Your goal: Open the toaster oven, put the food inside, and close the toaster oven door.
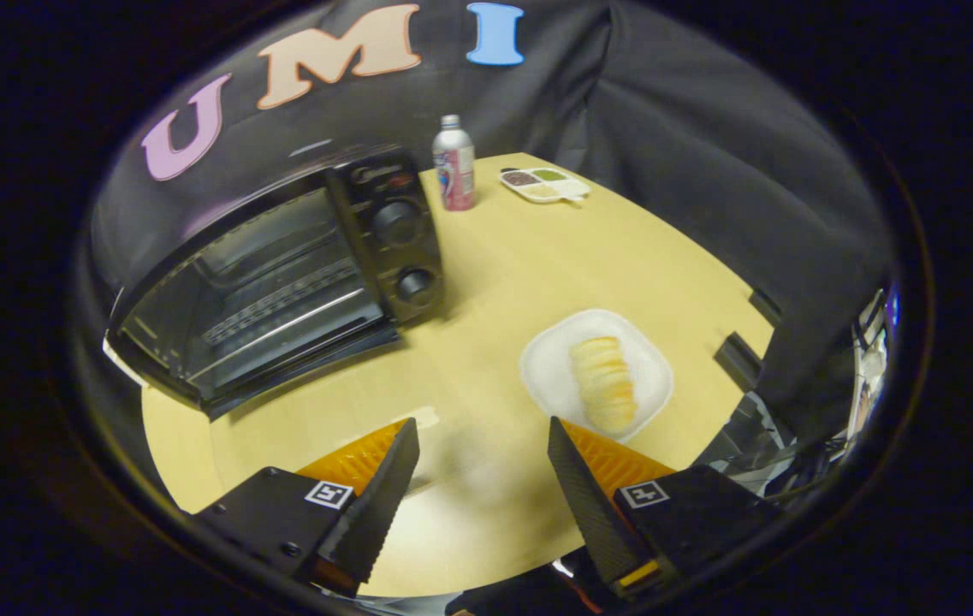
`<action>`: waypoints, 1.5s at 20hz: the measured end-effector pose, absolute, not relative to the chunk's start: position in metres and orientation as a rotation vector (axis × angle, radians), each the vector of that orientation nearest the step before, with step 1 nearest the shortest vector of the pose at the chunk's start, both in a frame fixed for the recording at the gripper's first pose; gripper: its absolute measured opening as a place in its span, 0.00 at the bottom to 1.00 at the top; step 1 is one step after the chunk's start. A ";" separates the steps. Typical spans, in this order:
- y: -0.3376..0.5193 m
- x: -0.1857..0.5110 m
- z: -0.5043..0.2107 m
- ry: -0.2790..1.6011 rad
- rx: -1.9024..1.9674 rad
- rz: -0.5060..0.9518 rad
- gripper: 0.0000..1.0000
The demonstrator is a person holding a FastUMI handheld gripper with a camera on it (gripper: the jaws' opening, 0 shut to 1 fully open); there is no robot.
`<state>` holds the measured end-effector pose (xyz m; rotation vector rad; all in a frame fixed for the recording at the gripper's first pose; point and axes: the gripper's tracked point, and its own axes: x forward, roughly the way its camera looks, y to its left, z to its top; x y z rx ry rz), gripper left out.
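**Claw spread over the table, bread on its plate**

The near lower corner of the black toaster oven point(281, 274) is cut off, and I cannot make out whether its glass door is down or closed. The small compartments of the white divided tray point(544, 184) are too far away to identify what is in them.

The gripper point(483, 445) hangs above the pale wooden round table point(495, 274), with its fingers spread wide apart, holding and touching nothing.

The yellow long bread roll point(603, 382) lies on the white square plate point(596, 375), just ahead of the right finger. Its long axis runs from the fingers away towards the booth wall. The oven stands beyond the left finger, well apart from the plate. A pink and white metal bottle point(454, 164) stands upright near the oven's knobs.
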<state>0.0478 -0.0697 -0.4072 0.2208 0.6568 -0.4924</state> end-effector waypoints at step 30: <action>-0.161 0.053 -0.470 0.775 0.330 -0.534 0.46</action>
